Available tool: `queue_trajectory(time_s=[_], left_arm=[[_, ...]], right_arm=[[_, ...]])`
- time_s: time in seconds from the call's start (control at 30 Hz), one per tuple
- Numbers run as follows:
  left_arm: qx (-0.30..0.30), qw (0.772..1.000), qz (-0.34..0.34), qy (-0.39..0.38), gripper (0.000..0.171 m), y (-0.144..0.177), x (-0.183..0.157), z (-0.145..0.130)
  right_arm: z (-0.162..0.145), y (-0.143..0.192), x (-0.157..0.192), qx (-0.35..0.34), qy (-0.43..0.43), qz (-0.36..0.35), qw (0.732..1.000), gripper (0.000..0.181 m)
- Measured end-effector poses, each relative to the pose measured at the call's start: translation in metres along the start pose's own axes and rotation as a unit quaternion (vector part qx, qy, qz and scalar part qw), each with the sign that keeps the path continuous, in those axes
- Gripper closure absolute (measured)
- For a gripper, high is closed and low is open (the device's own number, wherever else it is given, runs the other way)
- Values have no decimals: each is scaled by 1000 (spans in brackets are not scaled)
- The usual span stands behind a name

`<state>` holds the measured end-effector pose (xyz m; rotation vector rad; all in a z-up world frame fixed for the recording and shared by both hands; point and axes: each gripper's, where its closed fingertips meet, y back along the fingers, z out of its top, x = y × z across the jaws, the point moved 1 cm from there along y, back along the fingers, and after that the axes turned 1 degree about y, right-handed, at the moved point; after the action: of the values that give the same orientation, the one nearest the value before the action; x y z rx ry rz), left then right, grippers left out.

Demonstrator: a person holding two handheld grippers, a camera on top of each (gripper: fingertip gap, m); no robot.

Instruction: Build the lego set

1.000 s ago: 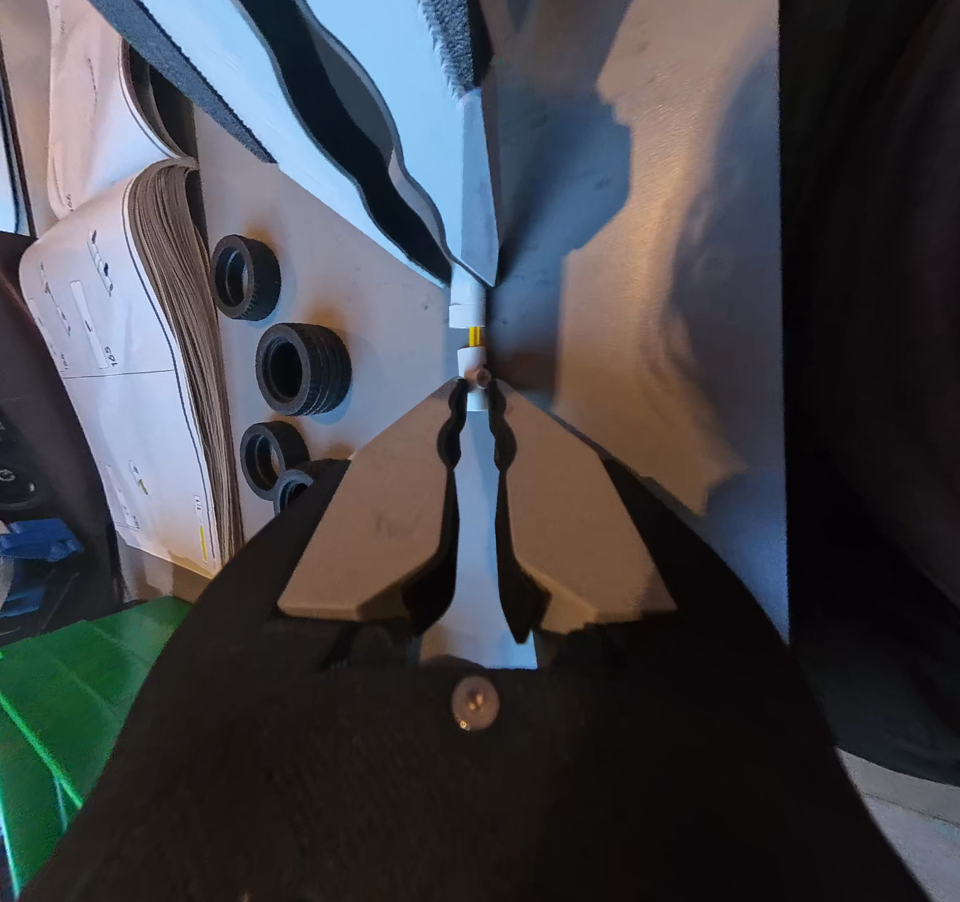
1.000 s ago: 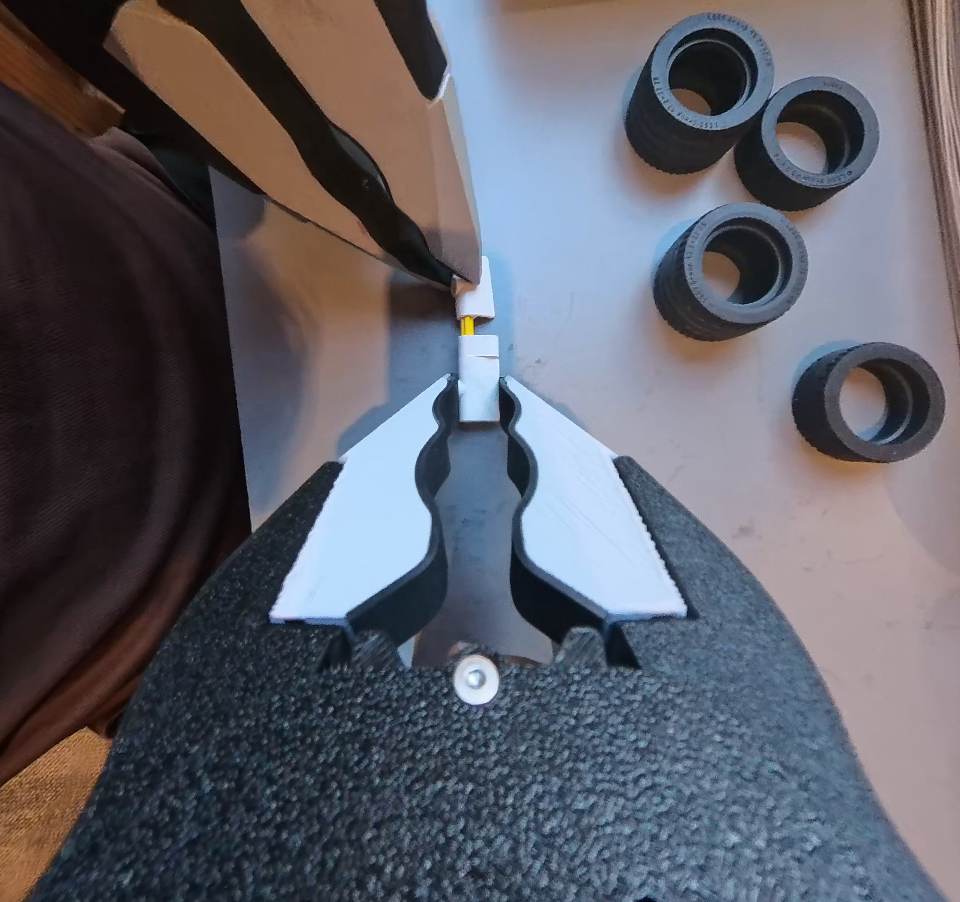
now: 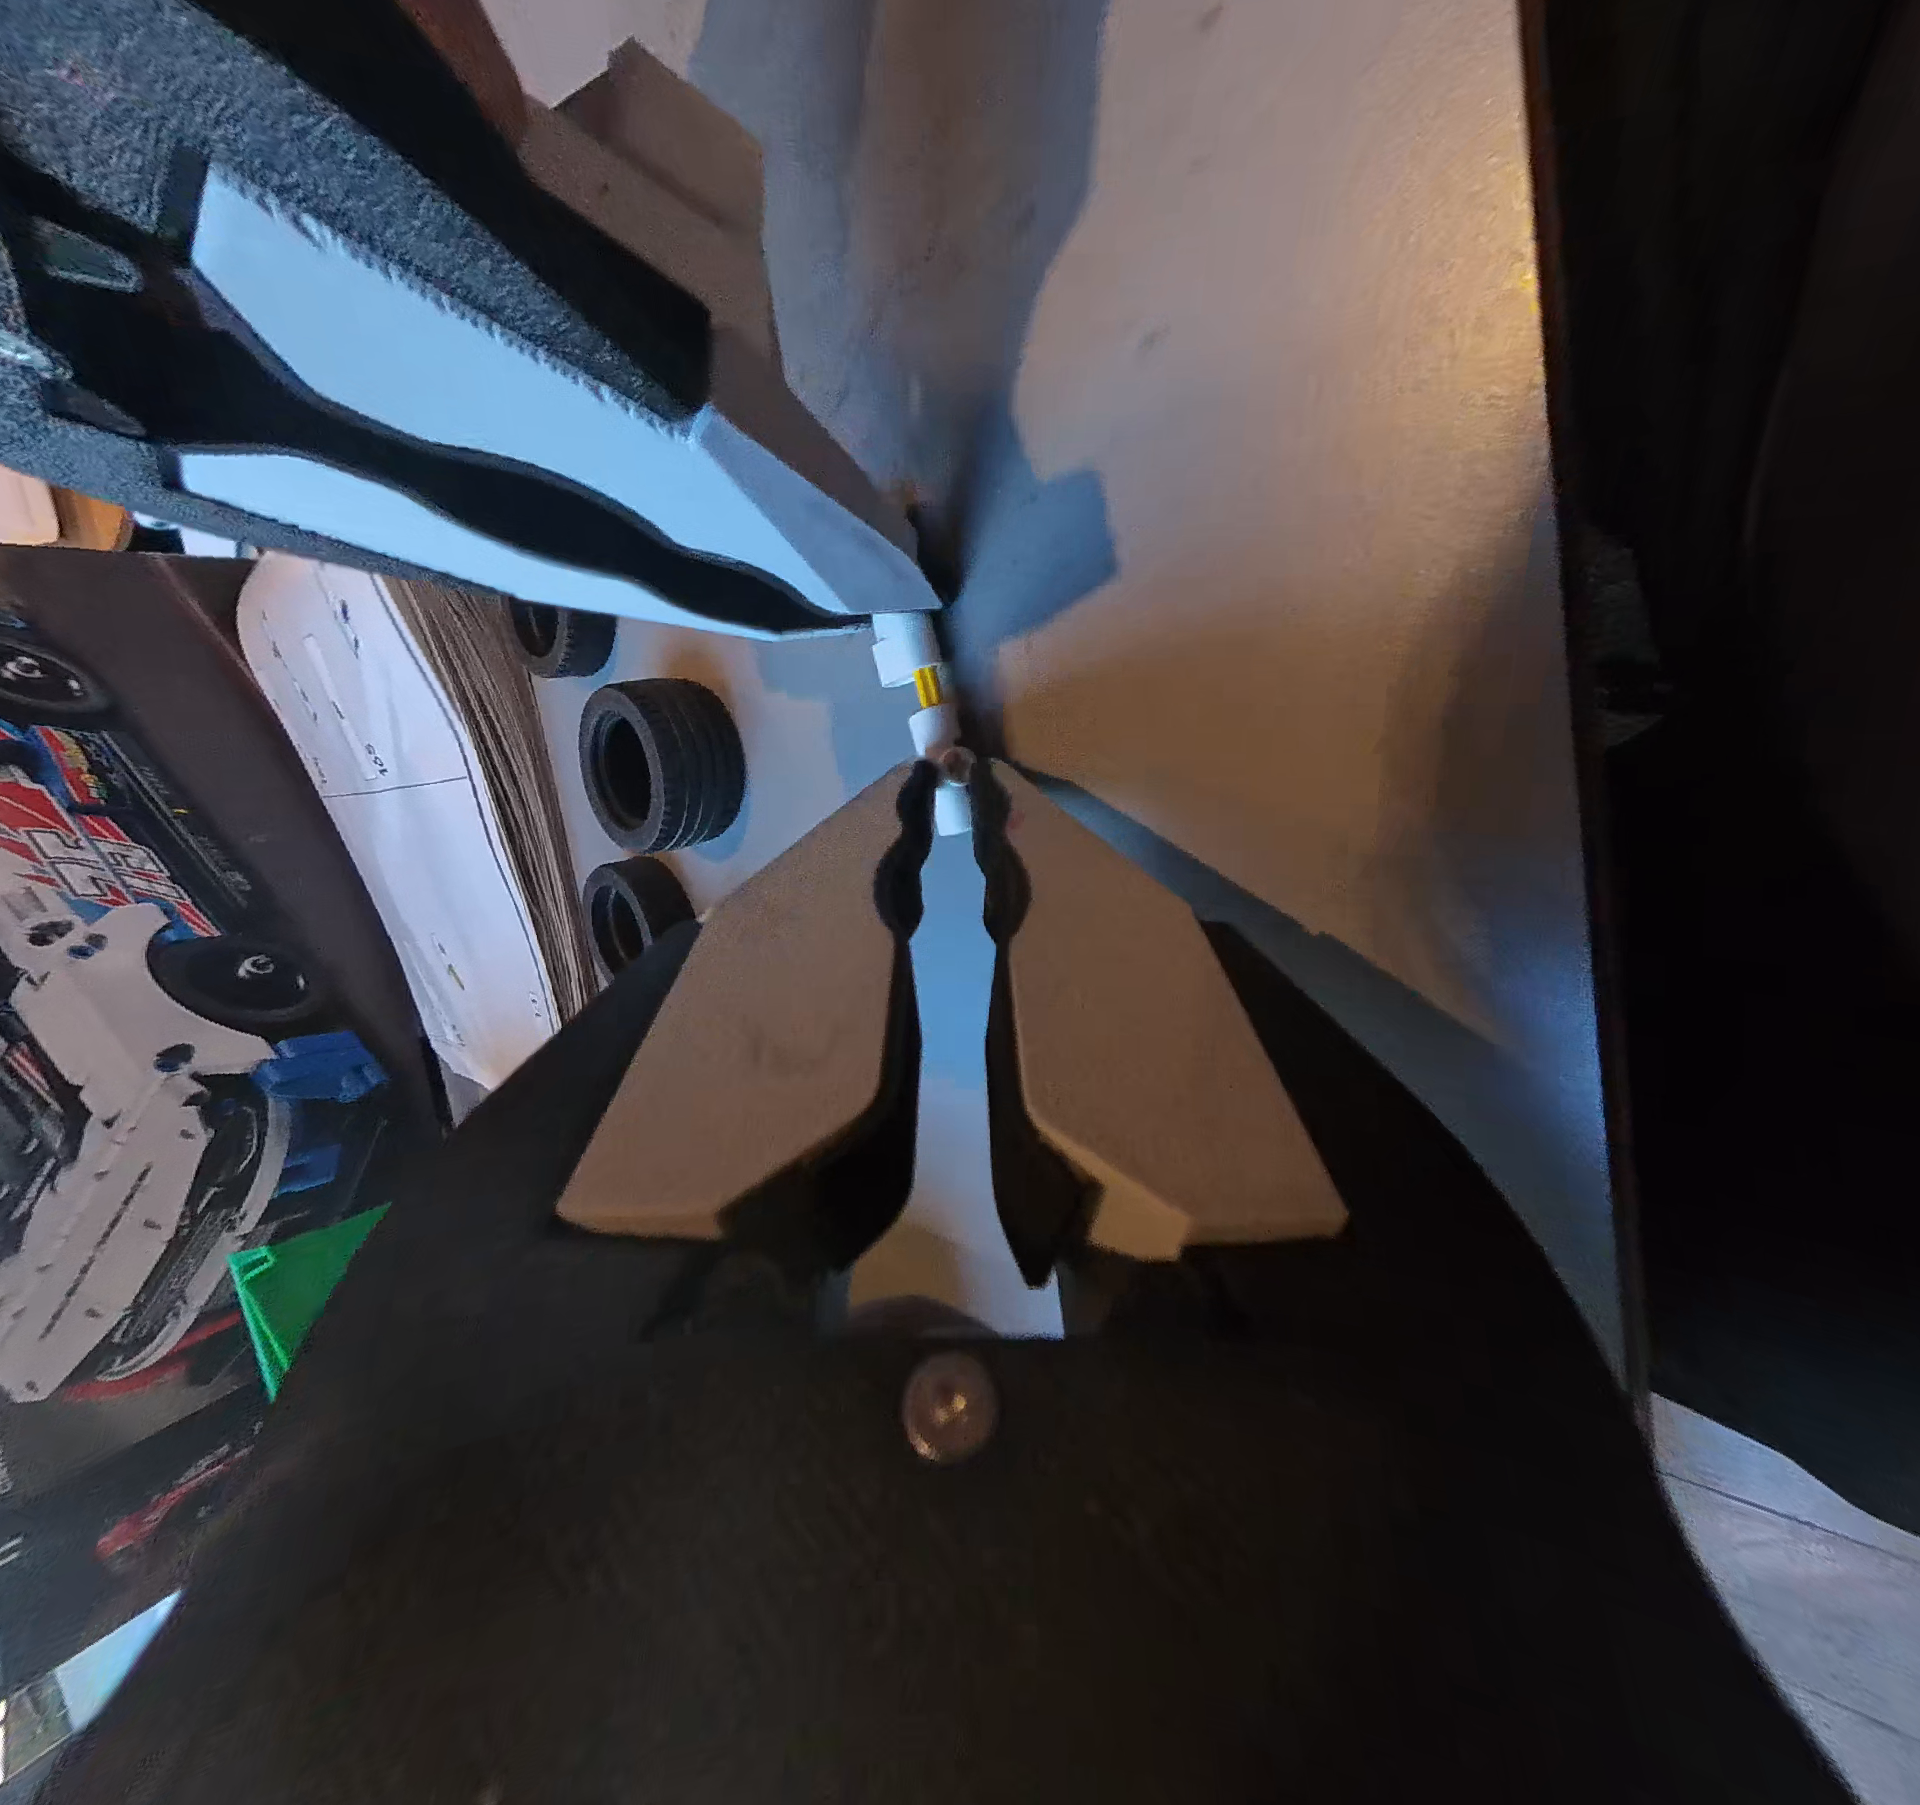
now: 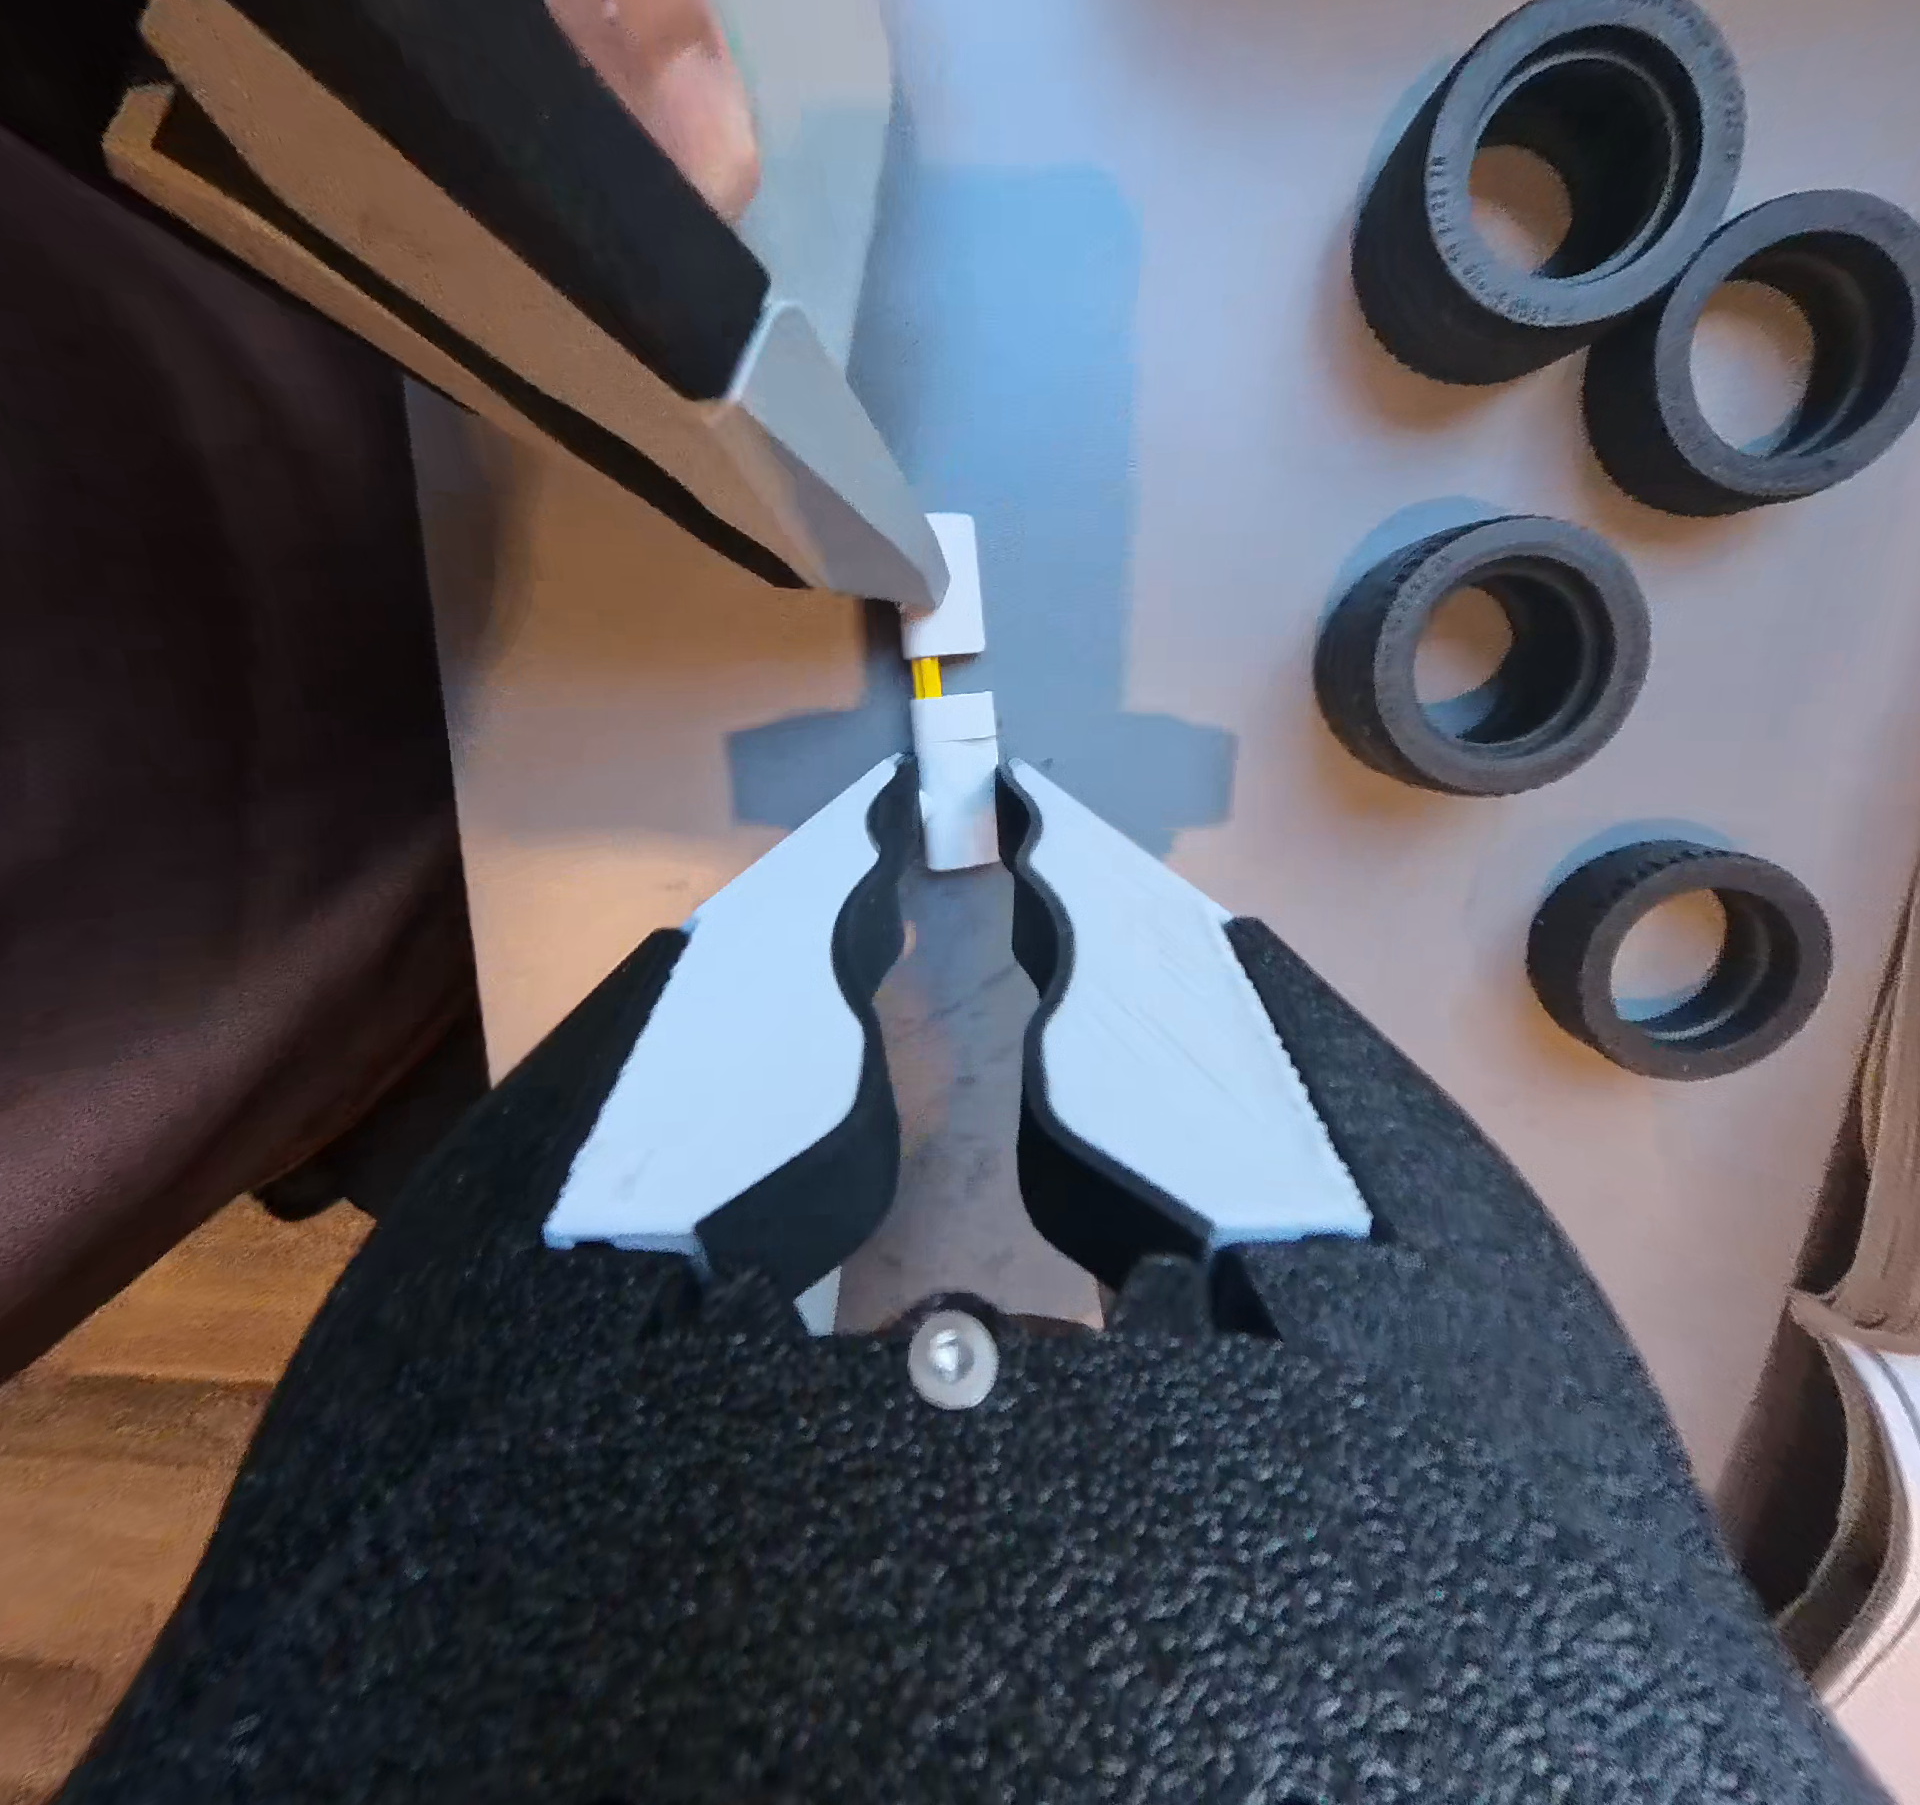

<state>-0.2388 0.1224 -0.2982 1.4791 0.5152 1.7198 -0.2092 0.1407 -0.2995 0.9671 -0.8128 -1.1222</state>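
Lego sub-assembly — two small white connector pieces joined by a short yellow axle (image 4: pixel 925 680) — is held in the air above a pale tabletop (image 4: pixel 1195 467), with warm light and blue-grey shadows falling across that surface. A dark garment fills the side of the right wrist view away from the tyres.

Four loose black rubber tyres (image 4: pixel 1481 654) rest on the tabletop, well apart from the sub-assembly. Beyond the tyres in the left wrist view lies an open instruction booklet (image 3: pixel 384 768), and past it the printed set box (image 3: pixel 114 1007) showing a white car. A green object (image 3: pixel 296 1277) shows near the box; its kind cannot be told. No container with contents is visible.

Right gripper (image 4: pixel 951 799): fingers pressed onto the near white connector (image 4: pixel 956 799), which sits between the fingertips and projects forward. Left gripper (image 3: pixel 951 789): fingers closed onto the other white connector (image 4: pixel 951 581), seen in the right wrist view at that gripper's tip.

The two grippers meet nose to nose at an angle — the yellow axle spans the short gap between their tips, with a strip of it exposed between the connectors.
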Motion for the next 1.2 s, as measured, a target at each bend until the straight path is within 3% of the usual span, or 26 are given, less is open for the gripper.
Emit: queue_trajectory(time_s=[0.13, 0.43, 0.53, 0.77, 0.93, 1.1, 1.2], left_arm=[[-7, 1000, -2, 6, 167, 0, 0, 0], [0, 1000, -1, 16, 167, -1, 1, 1], [-3, 1000, 4, 18, 167, -1, 0, 1], [-5, 1000, 9, -2, 166, 0, 0, 0], [-13, 1000, 18, 1, 167, 0, 0, 0], [8, 1000, 20, 2, 167, 0, 0, 0], [7, 1000, 22, 3, 167, 0, 0, 1]], right_arm=[[1, -1, 0, 16, 39, -20, 999, 169], [2, -1, 0, 8, 17, -47, 999, 169], [3, -1, 1, 23, 47, -59, 997, 170], [3, -1, 0, 90, 127, -8, 988, 169], [4, -2, -2, 60, 100, 49, 992, 169], [6, -3, -1, 145, 80, 4, 986, 169], [7, -3, -1, 161, 90, 13, 983, 169]])
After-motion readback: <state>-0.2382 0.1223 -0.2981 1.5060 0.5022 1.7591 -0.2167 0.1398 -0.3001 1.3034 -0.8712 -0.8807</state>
